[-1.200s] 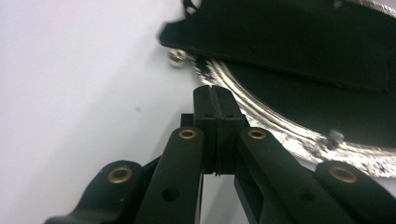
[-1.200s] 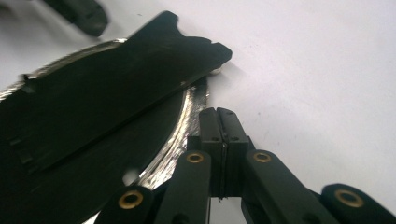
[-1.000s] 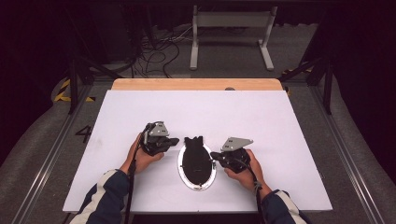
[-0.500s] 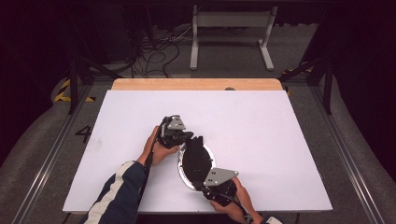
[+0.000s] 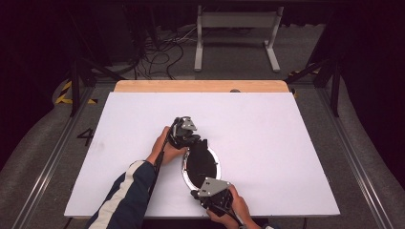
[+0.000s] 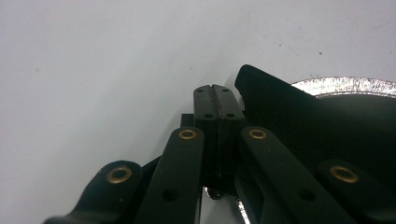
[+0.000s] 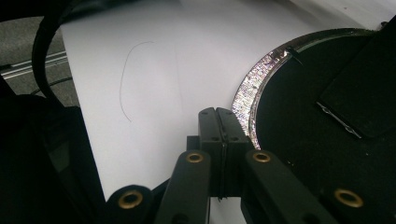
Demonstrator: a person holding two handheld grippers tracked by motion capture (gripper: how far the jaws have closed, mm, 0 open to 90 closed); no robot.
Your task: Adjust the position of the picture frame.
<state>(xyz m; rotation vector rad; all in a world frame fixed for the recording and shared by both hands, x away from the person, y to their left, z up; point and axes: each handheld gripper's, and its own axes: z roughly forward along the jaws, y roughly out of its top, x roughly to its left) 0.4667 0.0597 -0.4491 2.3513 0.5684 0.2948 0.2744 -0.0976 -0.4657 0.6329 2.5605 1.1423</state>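
**Both claws clenched at the oval tray**

You are holding the left gripper (image 5: 191,139) clenched and empty at the far end of the black oval tray (image 5: 201,163), which is lying near the white table's (image 5: 286,143) front edge. Your right gripper (image 5: 203,193), also clenched empty, is sitting at its near rim.

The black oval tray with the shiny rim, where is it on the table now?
In the high view the black oval tray lies on the white table, near its front edge and about mid-width, between the left gripper at its far end and the right gripper at its near end.
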